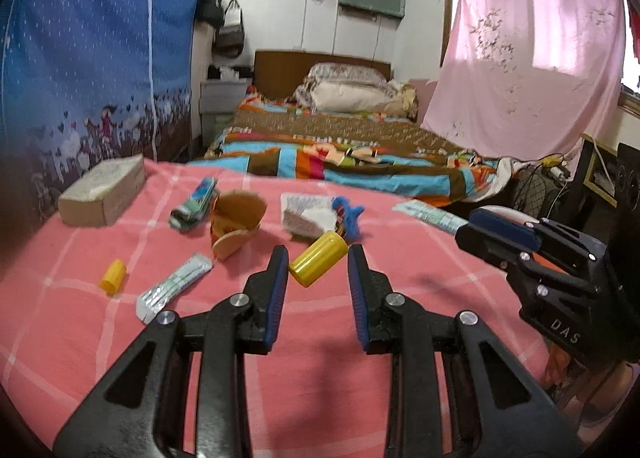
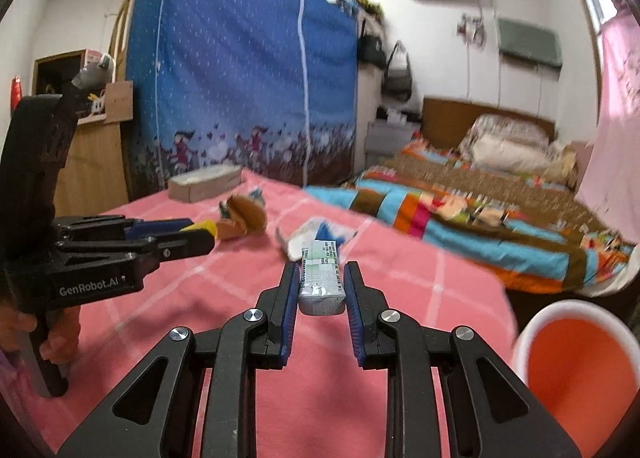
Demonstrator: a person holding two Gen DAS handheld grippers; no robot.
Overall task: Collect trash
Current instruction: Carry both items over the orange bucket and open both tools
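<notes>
My left gripper (image 1: 318, 258) has its jaws around a yellow cylinder cap (image 1: 318, 264) on the pink checked cloth (image 1: 320, 318); a slight gap shows on the right side, so the grip is unclear. My right gripper (image 2: 322, 278) is shut on a white and green wrapper packet (image 2: 322, 278). It shows as the black tool in the left wrist view (image 1: 496, 232). More trash lies on the cloth: a small yellow cap (image 1: 114, 276), a silver wrapper (image 1: 174, 288), a brown paper cup (image 1: 238, 221), a crumpled green wrapper (image 1: 194, 203), paper scraps (image 1: 306, 213) and a blue scrap (image 1: 348, 213).
A cardboard box (image 1: 104, 189) stands at the cloth's far left. A white-rimmed orange bin (image 2: 580, 358) sits at the lower right of the right wrist view. A bed (image 1: 340, 145) lies beyond the cloth, a blue wardrobe (image 1: 92, 57) to the left.
</notes>
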